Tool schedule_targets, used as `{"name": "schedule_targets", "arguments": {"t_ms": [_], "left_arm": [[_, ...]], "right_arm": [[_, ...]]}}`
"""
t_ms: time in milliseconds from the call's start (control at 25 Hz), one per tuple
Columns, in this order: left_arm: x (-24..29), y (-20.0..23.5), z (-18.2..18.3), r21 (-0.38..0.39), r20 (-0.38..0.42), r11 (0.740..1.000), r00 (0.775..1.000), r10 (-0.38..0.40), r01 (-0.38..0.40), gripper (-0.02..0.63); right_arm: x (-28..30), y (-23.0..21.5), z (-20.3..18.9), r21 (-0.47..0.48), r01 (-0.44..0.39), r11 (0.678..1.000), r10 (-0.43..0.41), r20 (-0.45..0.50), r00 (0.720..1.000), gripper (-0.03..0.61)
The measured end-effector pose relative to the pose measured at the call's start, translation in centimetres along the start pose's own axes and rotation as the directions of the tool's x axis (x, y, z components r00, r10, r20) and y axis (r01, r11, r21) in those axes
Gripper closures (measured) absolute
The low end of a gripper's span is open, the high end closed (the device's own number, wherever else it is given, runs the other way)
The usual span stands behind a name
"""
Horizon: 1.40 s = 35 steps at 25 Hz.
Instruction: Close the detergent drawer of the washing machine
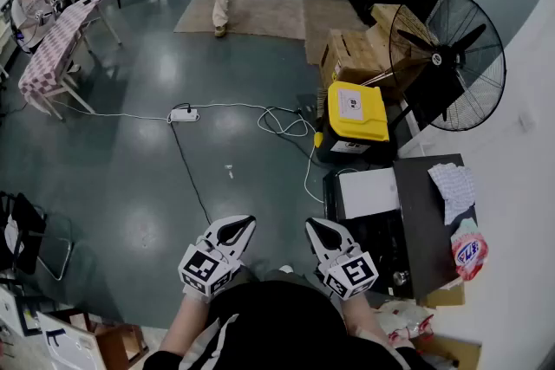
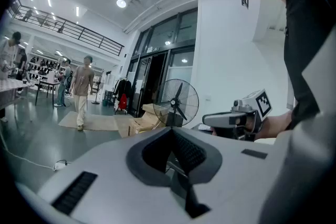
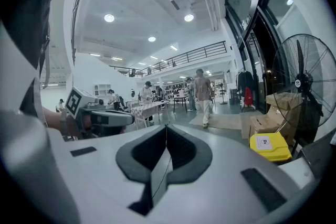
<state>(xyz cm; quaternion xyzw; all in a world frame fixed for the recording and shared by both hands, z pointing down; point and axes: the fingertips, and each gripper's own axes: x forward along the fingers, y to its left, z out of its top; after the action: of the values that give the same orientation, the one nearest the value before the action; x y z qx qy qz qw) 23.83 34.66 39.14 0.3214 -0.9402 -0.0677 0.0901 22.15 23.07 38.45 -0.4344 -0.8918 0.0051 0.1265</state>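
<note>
Left gripper [image 1: 234, 227], right gripper [image 1: 317, 230] pressed together, empty; detergent drawer unseen, likely light, stiff: push its front

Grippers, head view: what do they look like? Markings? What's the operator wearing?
Left gripper and right gripper match: white tapered shells with a black lining inside. Each carries a white cube printed with black square markers. No cables show. The person wears a black top with a white stripe.
</note>
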Motion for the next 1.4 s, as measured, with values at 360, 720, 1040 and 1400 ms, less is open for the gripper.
{"name": "schedule_targets", "arguments": {"t_ms": [360,720,1040,1400], "left_arm": [[-3.0,5.8,-1.2,-0.038,0.004,0.999,1.000,0.002,-0.002,0.603],[-1.2,10.5,-1.3,-0.037,-0.014,0.999,1.000,-0.008,0.007,0.603],[6.4,15.4,-0.3,-0.021,-0.052,1.000,0.999,0.014,-0.015,0.603],[19.5,19.8,2.1,0.025,-0.106,0.998,0.993,-0.047,0.050,0.603]], "right_arm": [[5.0,2.8,-0.6,0.009,-0.012,1.000,0.012,-0.016,1.000,0.560],[8.7,0.7,-0.4,0.025,0.030,0.999,-0.029,-0.021,0.999,0.560],[13.8,-8.2,0.3,0.060,0.027,0.998,-0.027,-0.009,1.000,0.560],[17.1,-19.8,1.7,0.091,0.073,0.993,-0.073,-0.004,0.997,0.558]]}}
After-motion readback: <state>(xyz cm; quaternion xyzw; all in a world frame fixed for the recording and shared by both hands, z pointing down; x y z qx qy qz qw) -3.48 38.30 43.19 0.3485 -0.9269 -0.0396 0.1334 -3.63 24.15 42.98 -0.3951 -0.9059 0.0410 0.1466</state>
